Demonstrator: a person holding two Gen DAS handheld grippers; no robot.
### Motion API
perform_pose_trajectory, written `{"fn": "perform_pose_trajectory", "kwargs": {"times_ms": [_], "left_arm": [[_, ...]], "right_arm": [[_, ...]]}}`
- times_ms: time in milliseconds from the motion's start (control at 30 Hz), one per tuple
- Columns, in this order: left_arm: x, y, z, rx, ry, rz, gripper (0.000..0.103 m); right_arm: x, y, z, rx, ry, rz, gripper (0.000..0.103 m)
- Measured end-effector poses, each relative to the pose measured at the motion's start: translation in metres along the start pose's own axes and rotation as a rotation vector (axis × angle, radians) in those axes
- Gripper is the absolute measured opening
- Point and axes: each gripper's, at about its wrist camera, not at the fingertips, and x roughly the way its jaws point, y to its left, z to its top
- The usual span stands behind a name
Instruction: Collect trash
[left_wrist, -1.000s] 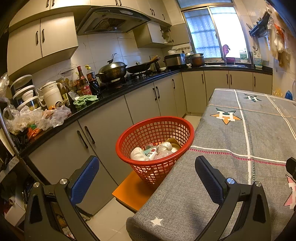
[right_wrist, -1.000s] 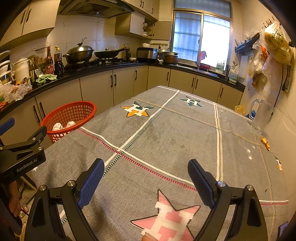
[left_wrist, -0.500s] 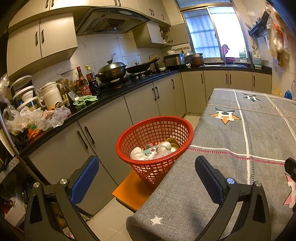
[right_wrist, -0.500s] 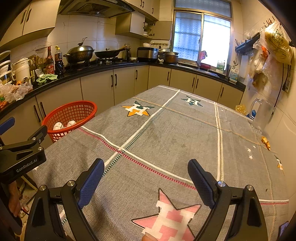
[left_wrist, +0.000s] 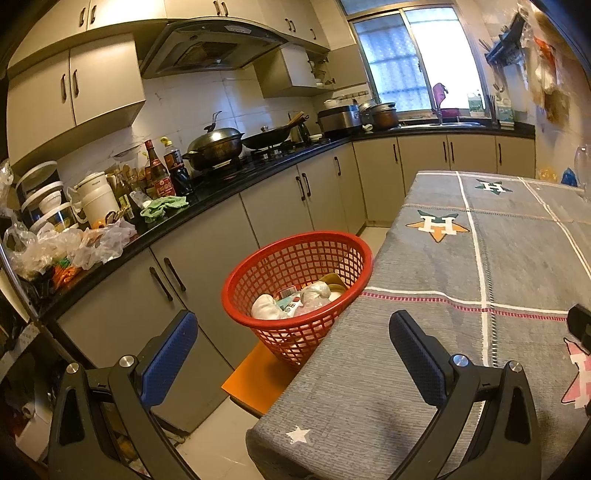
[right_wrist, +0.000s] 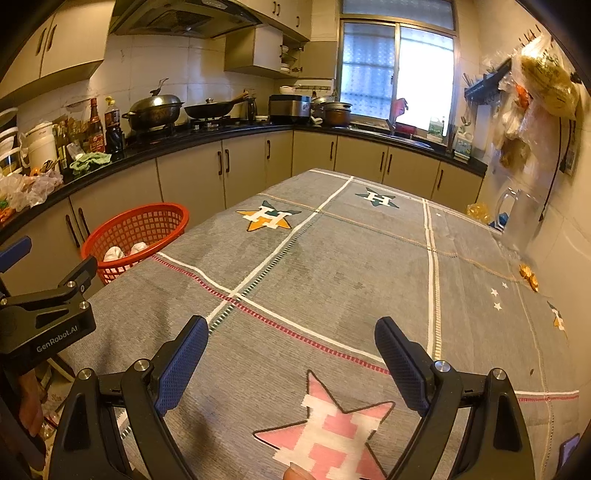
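Note:
A red mesh basket (left_wrist: 258, 266) stands on an orange stool beside the table's left edge, with white wads and wrappers (left_wrist: 291, 302) in it. It also shows in the right wrist view (right_wrist: 147, 221). My left gripper (left_wrist: 293, 347) is open and empty, held at the table's near left corner, short of the basket. My right gripper (right_wrist: 291, 350) is open and empty, low over the grey tablecloth (right_wrist: 332, 266). A small orange scrap (right_wrist: 529, 275) lies near the table's right edge.
A black counter (left_wrist: 221, 184) with pots, bottles and plastic bags runs along the left and back. A clear jug (right_wrist: 515, 218) and yellow wrapper (right_wrist: 478, 212) stand at the table's far right by the wall. The orange stool (left_wrist: 255, 380) sits beside the table.
Both grippers stay open and nearly still. The left wrist view has drifted very slightly; nothing was picked up or dropped.

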Motion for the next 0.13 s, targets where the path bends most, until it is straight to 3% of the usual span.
{"fn": "perform_pose_trajectory", "kwargs": {"times_ms": [100, 133], "left_arm": [[-0.001, -0.015, 0.005, 0.047, 0.003, -0.047, 0.103], [-0.001, -0.027, 0.008, 0.072, 0.023, -0.106, 0.103]], "right_arm": [[-0.001, -0.022, -0.002, 0.06, 0.004, -0.023, 0.094], [0.001, -0.035, -0.002, 0.089, 0.013, -0.049, 0.094]]}}
